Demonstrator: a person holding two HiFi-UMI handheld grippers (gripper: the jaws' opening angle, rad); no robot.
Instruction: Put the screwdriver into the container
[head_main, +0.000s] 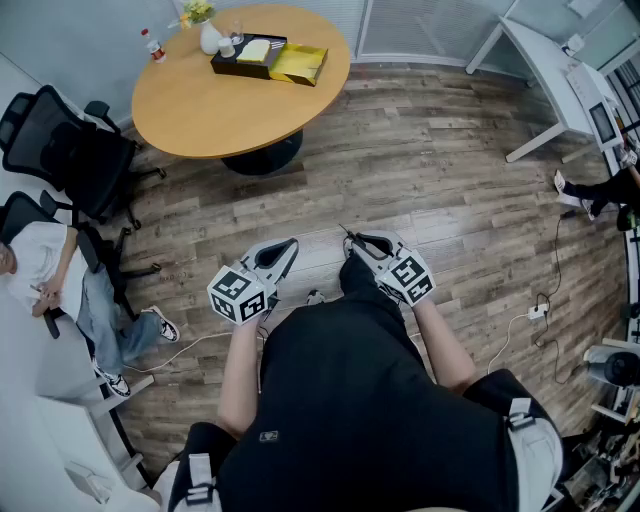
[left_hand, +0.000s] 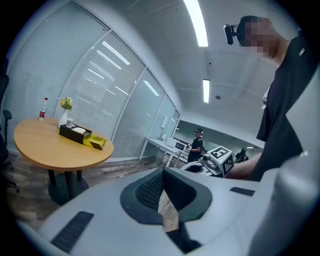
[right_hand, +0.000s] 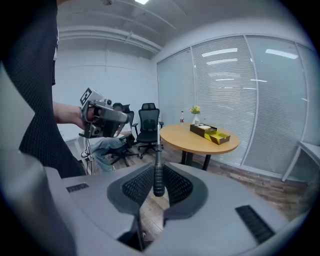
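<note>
"Start from the round table (head_main: 220, 100). What's nearest it on the left?"

"The left gripper (left_hand: 161, 172), well short of the table and held close to the holder's body. Its jaws are drawn together at the tips with nothing between them."

"And to its right?"

"The right gripper (right_hand: 158, 170), just as far back from the table. Its jaws are narrowed onto the dark handle of the screwdriver (right_hand: 158, 181), with a pad pressing on each side. So the tool is up in the air, nowhere near the table yet."

"How will it handle, do you think?"

"It looks small and stiff, and I'd guess light. The handle looks ribbed, so it should bite well in the pads. The thin metal shaft I'd expect to be slick, so the handle is the place to hold it."

"Which way does it point?"

"Its long axis runs roughly along the jaws. The shaft sticks out past their tips, away from the holder and toward the table's end of the room. A black tray (head_main: 245, 55) and an open yellow box (head_main: 300, 64) sit touching on the table. I can't tell which is the container."
</note>
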